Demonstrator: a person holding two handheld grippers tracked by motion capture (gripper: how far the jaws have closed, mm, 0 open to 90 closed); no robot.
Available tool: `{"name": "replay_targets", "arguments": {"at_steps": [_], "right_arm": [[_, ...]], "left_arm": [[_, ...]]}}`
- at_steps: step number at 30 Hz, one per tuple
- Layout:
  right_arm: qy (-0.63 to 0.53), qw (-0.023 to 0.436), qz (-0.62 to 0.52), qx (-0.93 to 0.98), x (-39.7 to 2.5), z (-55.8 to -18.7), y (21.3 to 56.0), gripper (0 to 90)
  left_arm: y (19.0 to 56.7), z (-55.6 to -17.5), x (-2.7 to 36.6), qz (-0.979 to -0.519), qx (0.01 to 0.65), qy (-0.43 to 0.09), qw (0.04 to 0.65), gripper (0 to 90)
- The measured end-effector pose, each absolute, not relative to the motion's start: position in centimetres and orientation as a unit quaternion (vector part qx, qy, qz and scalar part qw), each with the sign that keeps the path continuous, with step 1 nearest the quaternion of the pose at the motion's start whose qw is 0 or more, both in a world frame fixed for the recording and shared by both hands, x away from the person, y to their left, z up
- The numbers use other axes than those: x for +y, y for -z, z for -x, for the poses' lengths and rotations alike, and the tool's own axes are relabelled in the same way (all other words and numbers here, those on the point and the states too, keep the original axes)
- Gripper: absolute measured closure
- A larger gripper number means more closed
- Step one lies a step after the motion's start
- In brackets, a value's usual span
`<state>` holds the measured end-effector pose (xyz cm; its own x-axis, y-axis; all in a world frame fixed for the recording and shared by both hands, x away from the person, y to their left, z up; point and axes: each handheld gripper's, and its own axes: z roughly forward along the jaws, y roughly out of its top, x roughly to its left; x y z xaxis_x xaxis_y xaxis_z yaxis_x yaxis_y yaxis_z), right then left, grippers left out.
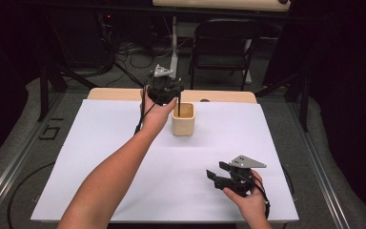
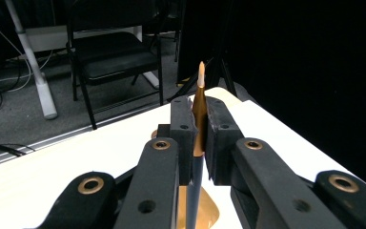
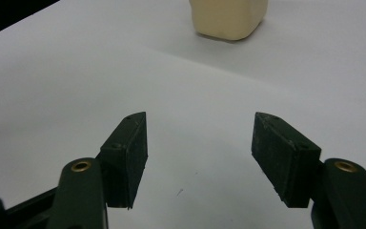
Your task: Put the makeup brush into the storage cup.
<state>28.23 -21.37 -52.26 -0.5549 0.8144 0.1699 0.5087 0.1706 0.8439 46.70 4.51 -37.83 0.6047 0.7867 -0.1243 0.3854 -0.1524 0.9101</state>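
A pale wooden cup [image 1: 183, 121] stands at the back middle of the white sheet [image 1: 124, 162]. My left gripper [image 1: 174, 93] hovers just above the cup's left rim, shut on a thin pen [image 1: 178, 107] that hangs upright with its lower end inside the cup. In the left gripper view the pen [image 2: 199, 95] has a gold upper part, a pale tip and a dark blue body, pinched between the pads of my left gripper [image 2: 198, 119]. The cup's opening [image 2: 212, 214] lies below. My right gripper [image 1: 214, 170] rests open at the front right, its jaws [image 3: 200, 143] empty and facing the cup [image 3: 228, 19].
The white sheet covers most of a light wooden table [image 1: 219, 96]. Beyond the table's far edge stand a black folding chair [image 1: 224, 43], a white post [image 1: 174, 45] and floor cables. A metal rail [image 1: 9, 176] runs along the left side.
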Motion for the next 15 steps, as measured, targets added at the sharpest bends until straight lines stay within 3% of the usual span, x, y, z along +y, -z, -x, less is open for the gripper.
{"name": "replay_targets", "arguments": {"at_steps": [15], "right_arm": [[-0.468,0.161,-0.443,0.748,-21.42,-28.25,52.26,37.2]], "left_arm": [[38.8,-47.71,4.23,-0.735,0.404,-0.203,0.506,83.7]]}}
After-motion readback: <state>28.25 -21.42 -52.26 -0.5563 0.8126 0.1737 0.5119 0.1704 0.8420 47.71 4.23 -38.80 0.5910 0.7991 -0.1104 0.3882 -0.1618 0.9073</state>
